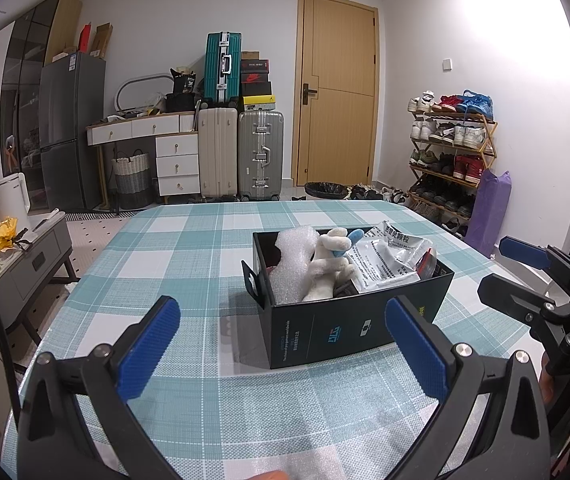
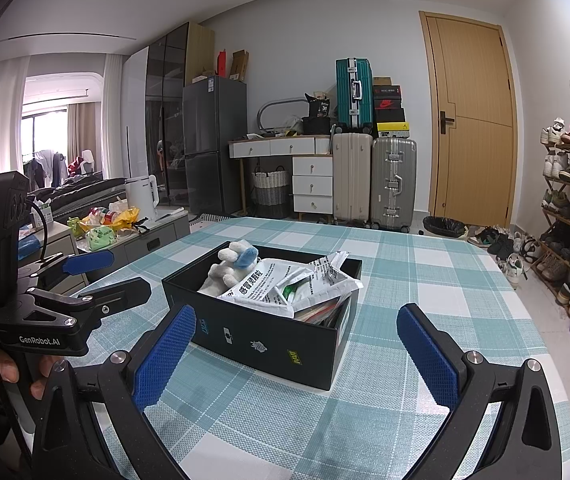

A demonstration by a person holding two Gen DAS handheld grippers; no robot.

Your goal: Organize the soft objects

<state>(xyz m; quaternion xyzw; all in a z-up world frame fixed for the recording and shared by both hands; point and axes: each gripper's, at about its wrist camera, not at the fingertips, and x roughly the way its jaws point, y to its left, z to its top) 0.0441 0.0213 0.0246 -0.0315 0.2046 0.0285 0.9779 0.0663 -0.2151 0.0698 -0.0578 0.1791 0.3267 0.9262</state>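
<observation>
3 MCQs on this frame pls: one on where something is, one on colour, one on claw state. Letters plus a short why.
1. Where is the plush toy?
A. on the tablecloth beside the box
B. inside the black box
C. in the left claw

2. What colour is the checked tablecloth?
A. red and white
B. yellow and grey
C. teal and white

3. How do both claws stand?
A. open, holding nothing
B. shut on the white printed bag
C. one open, one shut

Key: 1 B, the toy lies in the box among foam wrap and the bag. 2 C, teal and white squares cover the table. 3 A, the left claw and right claw show wide gaps with nothing between.
</observation>
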